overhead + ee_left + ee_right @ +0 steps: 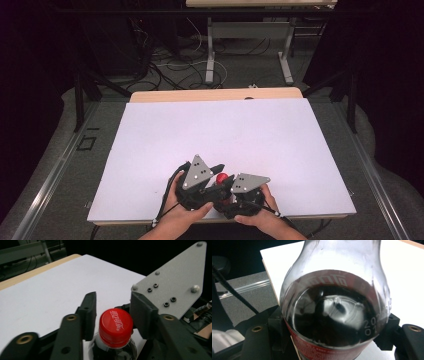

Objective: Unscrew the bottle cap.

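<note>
Cola bottle (332, 315) clamped at body by right gripper (332, 340); left gripper (113, 312) spread around red cap (115, 326).
Close squarely on cap, hold body steady, then twist.

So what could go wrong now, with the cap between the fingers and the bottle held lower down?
1. The left gripper has its fingers beside the red cap with gaps showing; if it closes off-centre, it may slip on the cap.
2. The bottle holds dark soda; it might foam out when opened.
3. The right gripper clamps round plastic, so the bottle may turn with the cap.
</note>
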`<state>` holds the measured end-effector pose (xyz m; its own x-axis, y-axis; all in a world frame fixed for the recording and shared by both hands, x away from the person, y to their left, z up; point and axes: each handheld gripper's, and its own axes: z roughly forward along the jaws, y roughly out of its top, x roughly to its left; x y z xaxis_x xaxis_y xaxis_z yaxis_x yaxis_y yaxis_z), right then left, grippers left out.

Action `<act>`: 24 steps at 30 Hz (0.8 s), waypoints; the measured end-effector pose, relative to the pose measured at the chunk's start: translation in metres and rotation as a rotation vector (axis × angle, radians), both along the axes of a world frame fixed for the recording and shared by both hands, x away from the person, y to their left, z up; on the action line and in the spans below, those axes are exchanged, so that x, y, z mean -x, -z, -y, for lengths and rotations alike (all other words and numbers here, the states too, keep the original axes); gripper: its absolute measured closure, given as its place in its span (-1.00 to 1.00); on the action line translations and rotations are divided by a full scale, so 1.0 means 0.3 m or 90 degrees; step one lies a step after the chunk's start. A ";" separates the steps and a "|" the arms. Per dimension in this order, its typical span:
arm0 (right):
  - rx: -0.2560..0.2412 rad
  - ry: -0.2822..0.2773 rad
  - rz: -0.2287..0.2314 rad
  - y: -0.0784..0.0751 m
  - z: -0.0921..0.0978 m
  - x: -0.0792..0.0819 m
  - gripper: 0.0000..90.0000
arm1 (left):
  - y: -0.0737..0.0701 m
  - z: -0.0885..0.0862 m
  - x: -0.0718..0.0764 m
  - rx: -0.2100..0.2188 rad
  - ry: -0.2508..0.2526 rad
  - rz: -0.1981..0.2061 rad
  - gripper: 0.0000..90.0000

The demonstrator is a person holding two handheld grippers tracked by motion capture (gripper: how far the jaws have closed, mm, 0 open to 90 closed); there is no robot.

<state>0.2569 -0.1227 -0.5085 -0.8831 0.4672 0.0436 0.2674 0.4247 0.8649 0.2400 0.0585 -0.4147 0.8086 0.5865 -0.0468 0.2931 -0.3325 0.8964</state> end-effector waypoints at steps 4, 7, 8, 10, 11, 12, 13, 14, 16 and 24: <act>-0.008 -0.017 0.003 -0.003 0.003 0.001 -0.35 | -0.034 -0.056 -0.032 0.025 0.097 -0.023 0.04; -0.016 -0.036 -0.001 -0.006 0.004 0.003 -0.35 | -0.042 -0.078 -0.042 0.005 0.143 -0.016 0.02; -0.017 -0.045 -0.002 -0.007 0.003 0.004 -0.35 | -0.043 -0.087 -0.043 -0.005 0.162 -0.002 0.03; -0.015 -0.055 -0.003 -0.007 0.000 0.007 -0.35 | -0.040 -0.097 -0.045 -0.017 0.203 0.008 0.03; -0.017 -0.064 0.002 -0.005 -0.003 0.008 -0.35 | -0.040 -0.102 -0.049 -0.028 0.225 0.007 0.05; -0.018 -0.075 0.002 -0.005 -0.004 0.009 -0.35 | -0.033 -0.106 -0.057 -0.023 0.247 -0.001 0.07; -0.016 -0.085 0.002 -0.006 -0.006 0.009 -0.36 | -0.033 -0.106 -0.057 -0.023 0.247 -0.001 0.08; -0.020 -0.081 0.000 -0.004 -0.010 0.014 -0.35 | -0.030 -0.108 -0.064 -0.023 0.257 -0.004 0.08; -0.015 -0.098 -0.003 -0.007 -0.012 0.018 -0.35 | -0.019 -0.117 -0.084 -0.007 0.278 -0.027 0.20; -0.018 -0.103 0.000 -0.003 -0.015 0.023 -0.35 | -0.006 -0.120 -0.099 0.007 0.322 -0.040 0.37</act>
